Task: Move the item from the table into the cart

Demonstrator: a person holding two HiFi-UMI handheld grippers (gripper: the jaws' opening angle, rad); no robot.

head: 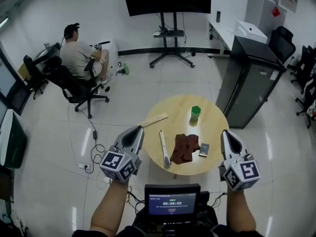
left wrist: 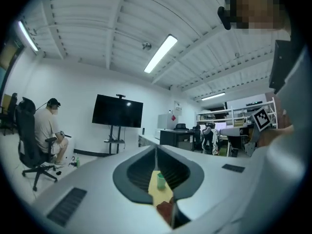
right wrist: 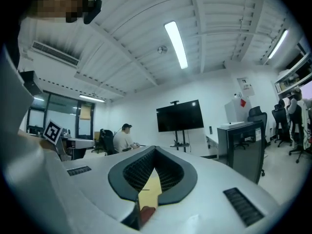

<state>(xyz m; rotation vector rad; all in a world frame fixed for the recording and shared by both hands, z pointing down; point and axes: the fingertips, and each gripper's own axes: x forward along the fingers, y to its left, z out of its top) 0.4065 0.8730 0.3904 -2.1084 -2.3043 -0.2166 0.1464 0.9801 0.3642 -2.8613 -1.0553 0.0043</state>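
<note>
Left tool [head: 140, 128]: jaw tips together, nothing between them. Its own view shows only a slice of the round pale wooden counter [head: 217, 116], the green cup [head: 195, 114] and a corner of the dark red crumpled cloth [head: 185, 148] through the slot behind the tips. Right tool [head: 224, 132]: jaws fully closed and empty, clear of everything. Both tools hang in the air at the counter's near edge, the left off the near-left rim and the right off the near-right rim. Both point away from the person at roughly level, and the left is angled inward. In the head view the left tip lines up with the near end of the flat pale wooden strip [head: 154, 119]; I can't tell if they touch. Bare forearms come up from the bottom edge, left forearm [head: 109, 209] and right forearm [head: 238, 212], each behind its tool's marker cube. Everything for the task is on the counter. The green cup stands upright toward the far side. The strip lies at the left rim. A white rolled tube [head: 164, 150] lies left of the cloth. The cloth sits front-centre, with a small dark flat box [head: 204, 149] just beside it on the right. A dark grey cabinet [head: 249, 85] stands on the floor to the counter's right.
</note>
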